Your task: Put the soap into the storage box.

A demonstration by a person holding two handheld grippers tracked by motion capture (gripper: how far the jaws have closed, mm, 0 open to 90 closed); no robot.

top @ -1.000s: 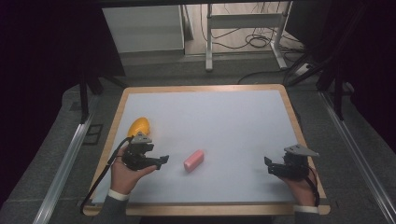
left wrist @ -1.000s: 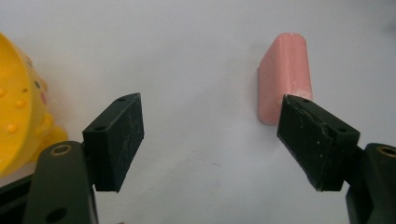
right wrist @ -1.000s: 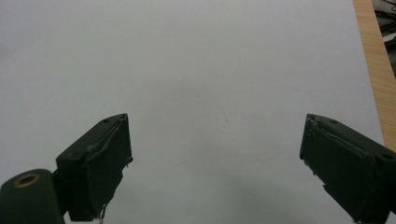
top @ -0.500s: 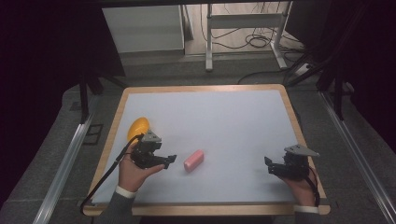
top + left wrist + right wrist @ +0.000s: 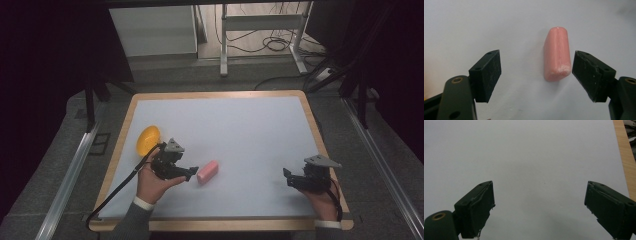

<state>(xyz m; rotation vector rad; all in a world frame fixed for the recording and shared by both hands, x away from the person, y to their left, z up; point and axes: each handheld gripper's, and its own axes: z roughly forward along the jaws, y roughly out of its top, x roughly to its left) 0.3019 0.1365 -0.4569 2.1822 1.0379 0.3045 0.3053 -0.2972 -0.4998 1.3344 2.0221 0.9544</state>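
A pink block [image 5: 208, 172] with rounded ends lies on the white table top [image 5: 235, 135], left of middle. My left gripper [image 5: 191, 174] is open just left of it, jaws pointing at it. In the left gripper view the pink block [image 5: 557, 58] sits just ahead of the open left gripper [image 5: 536, 72], nearer the right jaw, untouched. A yellow-orange rounded object [image 5: 148, 139] rests near the table's left edge, behind my left hand. My right gripper [image 5: 287, 176] is open at the front right, and the right gripper [image 5: 539, 205] has bare white surface between its jaws.
A wooden rim [image 5: 215, 94] frames the white top. The left gripper's black cable [image 5: 119, 192] trails off the front left. Beyond the table stand a white cabinet [image 5: 152, 30] and a metal frame with cables on the floor [image 5: 260, 22].
My left gripper has moved right, toward the pink block, and now stands close to it. The right gripper has stayed where it was.
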